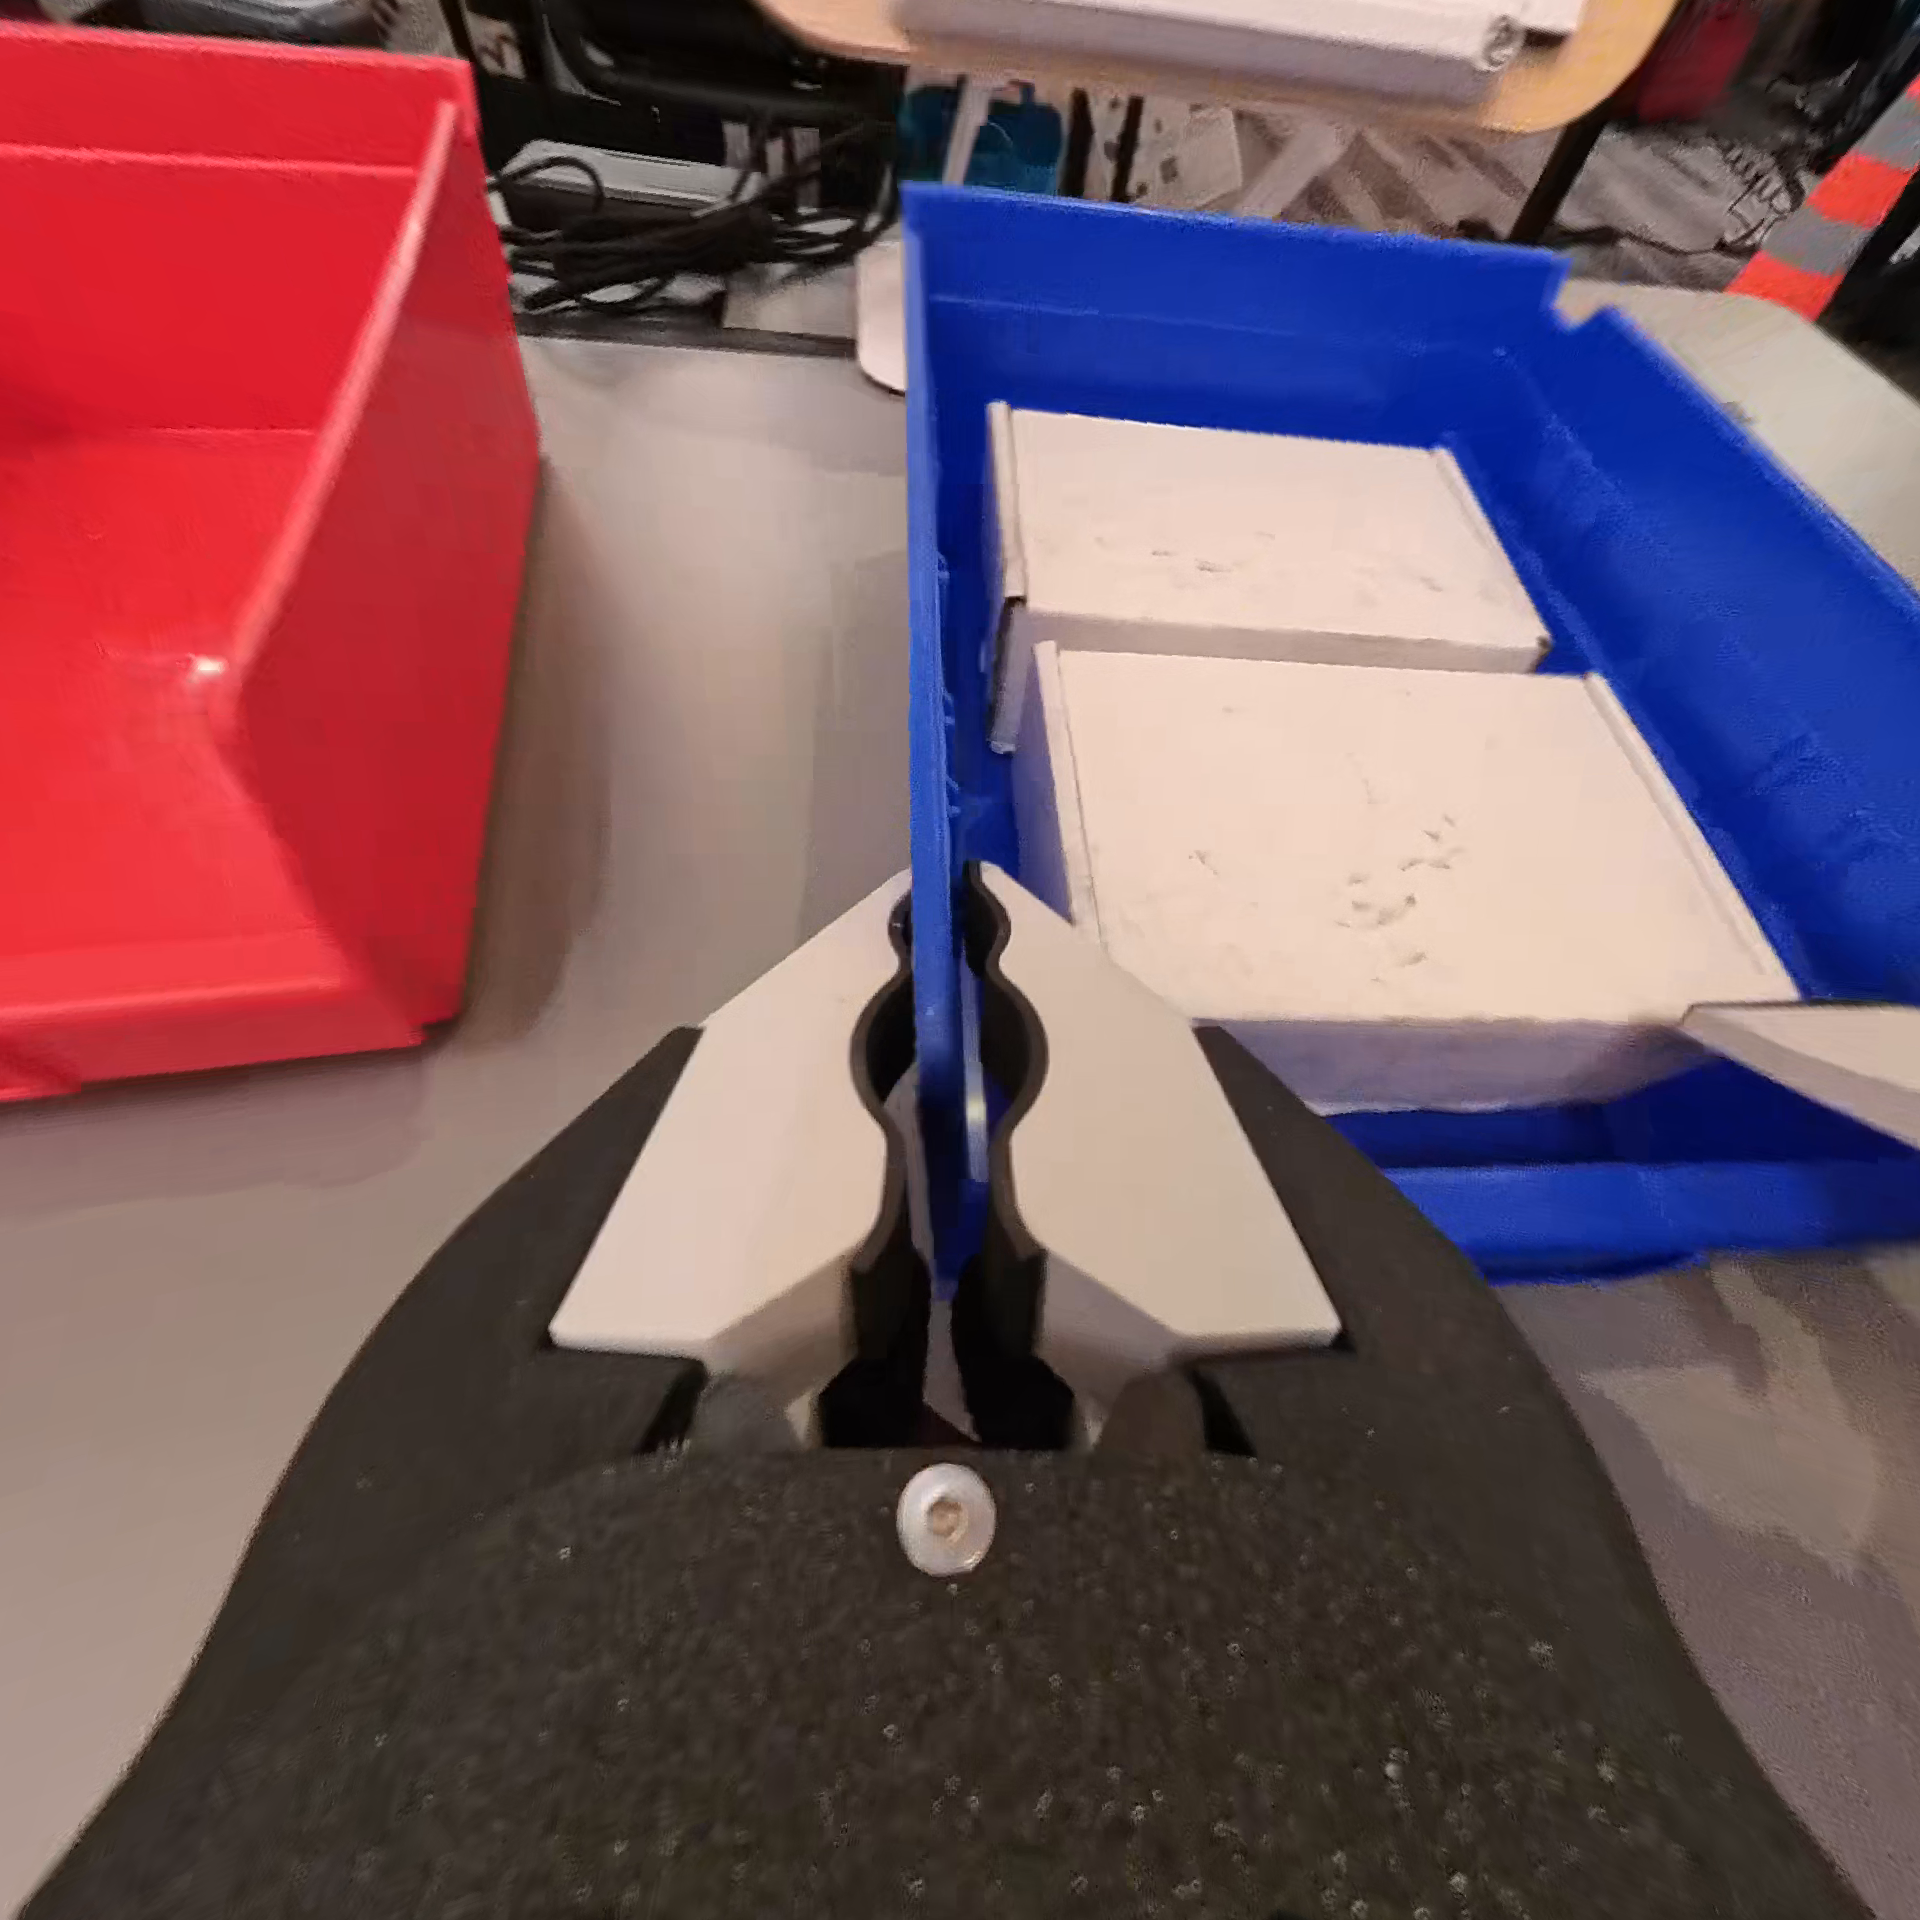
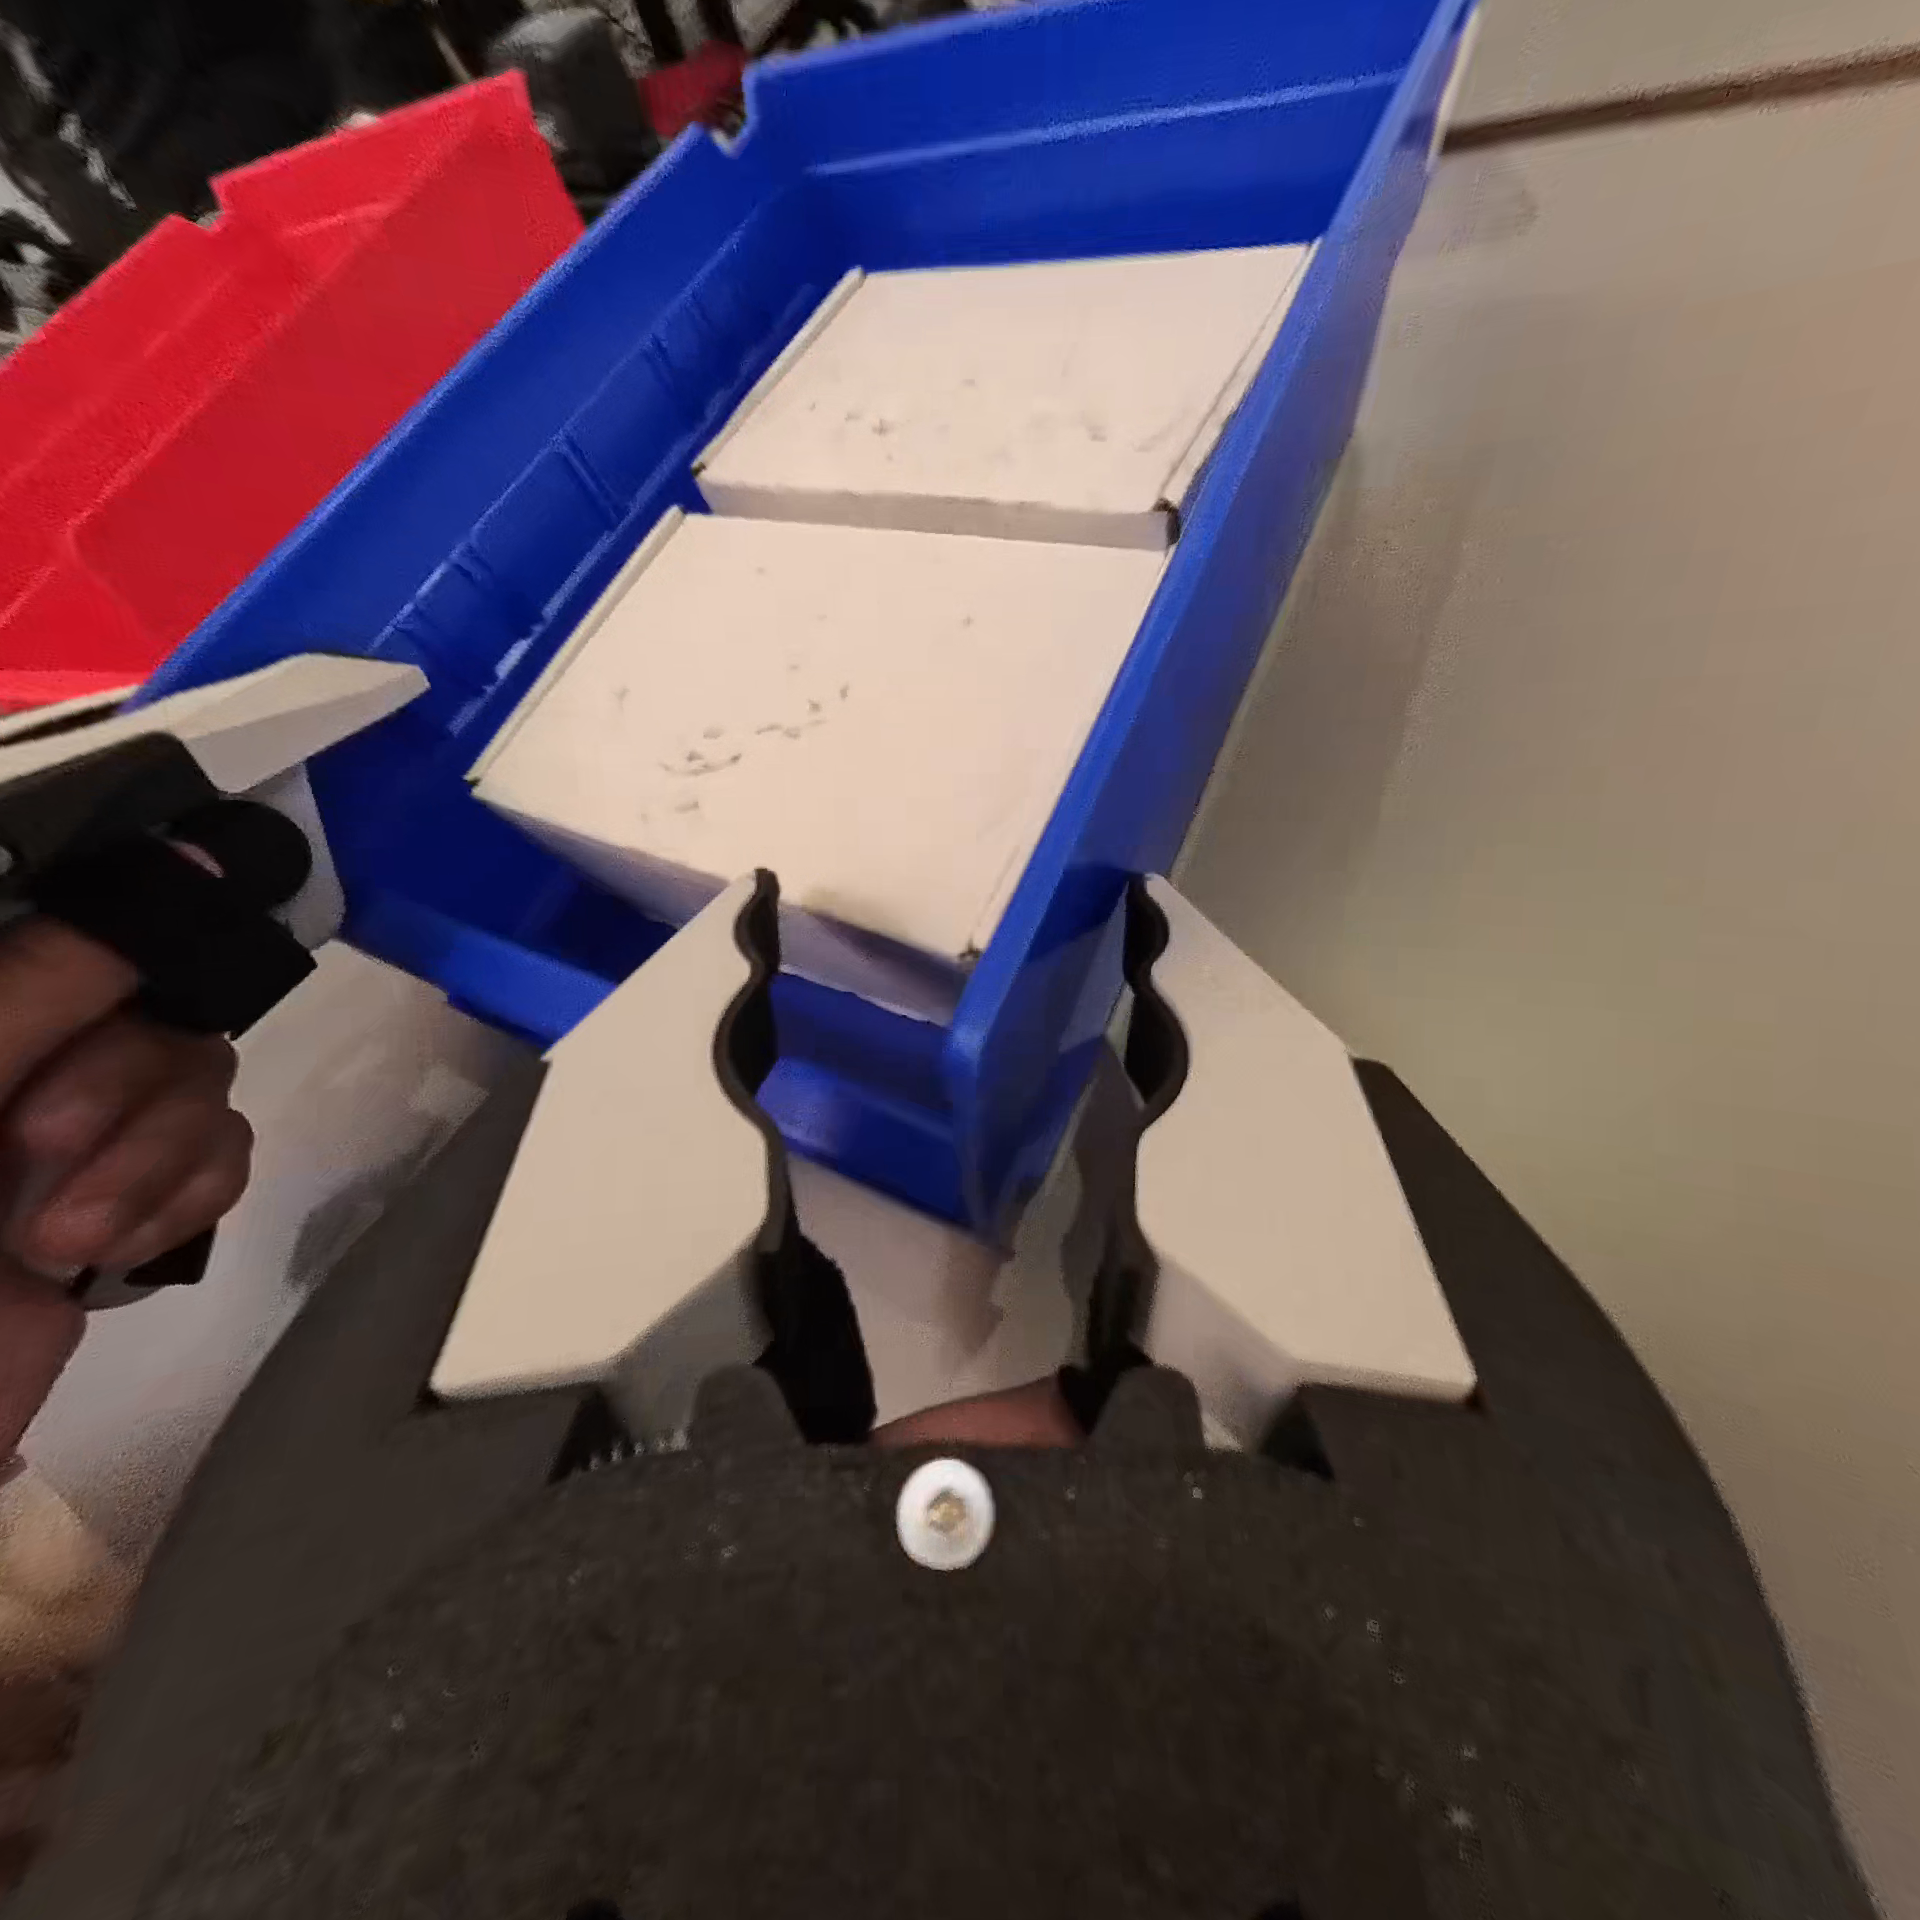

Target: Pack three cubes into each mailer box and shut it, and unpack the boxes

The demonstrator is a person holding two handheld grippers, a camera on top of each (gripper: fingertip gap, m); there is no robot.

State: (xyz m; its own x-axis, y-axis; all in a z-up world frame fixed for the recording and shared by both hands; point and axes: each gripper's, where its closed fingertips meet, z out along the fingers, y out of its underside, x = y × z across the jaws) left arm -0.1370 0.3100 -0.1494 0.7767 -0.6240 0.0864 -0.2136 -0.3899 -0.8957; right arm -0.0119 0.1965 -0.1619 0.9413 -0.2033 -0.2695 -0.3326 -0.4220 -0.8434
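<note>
Mailer boxes: 2 white, closed, lying flat in a row inside the blue bin; near box, far box.
Blue bin: on the grey table, its near end lifted off the surface in the right wrist view.
Left tongs: clamped on the bin's left side wall.
Right tongs: apart, straddling the bin's near right corner, not pressing it.
Red bin: left of the blue one, a gap of bare table between them.
Room: black cables and a wooden tabletop behind the table.
Hand: grips the left tool's handle.
</note>
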